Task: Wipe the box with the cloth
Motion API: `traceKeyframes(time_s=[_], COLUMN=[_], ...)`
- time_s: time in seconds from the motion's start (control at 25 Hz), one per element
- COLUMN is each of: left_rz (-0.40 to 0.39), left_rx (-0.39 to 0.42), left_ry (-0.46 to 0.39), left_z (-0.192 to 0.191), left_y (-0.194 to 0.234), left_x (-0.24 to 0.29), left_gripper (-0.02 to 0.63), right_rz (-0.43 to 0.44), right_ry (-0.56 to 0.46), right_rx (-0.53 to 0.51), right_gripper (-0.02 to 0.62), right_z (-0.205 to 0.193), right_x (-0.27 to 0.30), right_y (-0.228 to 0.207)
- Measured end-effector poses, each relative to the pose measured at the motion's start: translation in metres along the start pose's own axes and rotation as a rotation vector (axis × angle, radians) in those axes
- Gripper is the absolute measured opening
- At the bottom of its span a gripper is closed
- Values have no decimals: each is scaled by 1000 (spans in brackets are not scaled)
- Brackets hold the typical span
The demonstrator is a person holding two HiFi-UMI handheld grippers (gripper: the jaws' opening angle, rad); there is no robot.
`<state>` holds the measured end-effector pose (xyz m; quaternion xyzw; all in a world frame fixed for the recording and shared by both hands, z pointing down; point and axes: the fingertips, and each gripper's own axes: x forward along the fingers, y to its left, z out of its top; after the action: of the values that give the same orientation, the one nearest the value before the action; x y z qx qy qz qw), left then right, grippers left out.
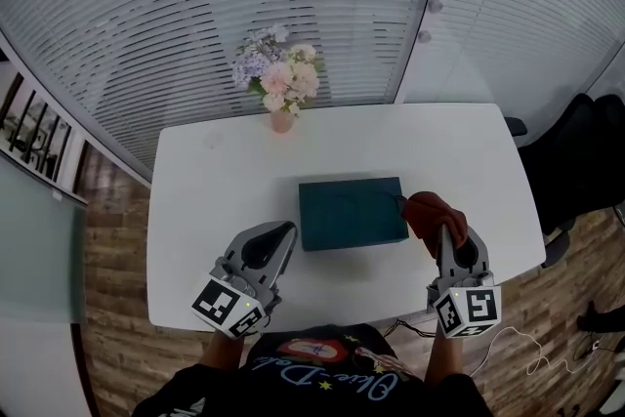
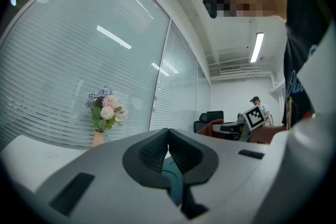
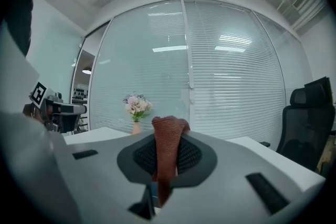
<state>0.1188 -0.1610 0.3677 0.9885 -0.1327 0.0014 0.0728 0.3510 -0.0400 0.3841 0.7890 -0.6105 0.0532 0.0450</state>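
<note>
Downward head view of a white table [image 1: 215, 171] with a dark teal box [image 1: 352, 212] lying flat near its centre. Right gripper [image 1: 441, 231] at the box's right end, jaws clamped on a bunched red-brown cloth [image 1: 428, 212], the cloth against or just beside the box's right edge; contact not decidable. Left gripper [image 1: 289, 229] just beside the box's left front corner, jaws pressed together with nothing between them. Vase of pale flowers [image 1: 280, 88] at the table's far edge, well apart from the box. Black chair [image 1: 586, 161] beyond the table's right side.
</note>
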Motion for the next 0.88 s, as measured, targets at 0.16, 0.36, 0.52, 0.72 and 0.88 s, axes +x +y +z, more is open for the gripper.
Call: traceKeyframes(time_s=[0.16, 0.36, 0.52, 0.72, 0.88], left_rz=[12, 26, 30, 30, 31], left_rx=[12, 11, 9, 15, 18], left_ry=[8, 11, 12, 8, 8], left_z=[-1, -1, -1, 0, 1], left_y=[1, 2, 1, 0, 0], left_x=[-3, -7, -9, -11, -11], left_gripper=[4, 3, 4, 3, 3], right_rz=[59, 102, 113, 118, 121], right_ry=[-33, -29, -20, -27, -31], right_rx=[0, -6, -14, -7, -3], right_gripper=[26, 26, 25, 25, 25], right_z=[6, 4, 3, 3, 5], right_x=[5, 8, 8, 7, 7], right_y=[18, 31, 35, 38, 39])
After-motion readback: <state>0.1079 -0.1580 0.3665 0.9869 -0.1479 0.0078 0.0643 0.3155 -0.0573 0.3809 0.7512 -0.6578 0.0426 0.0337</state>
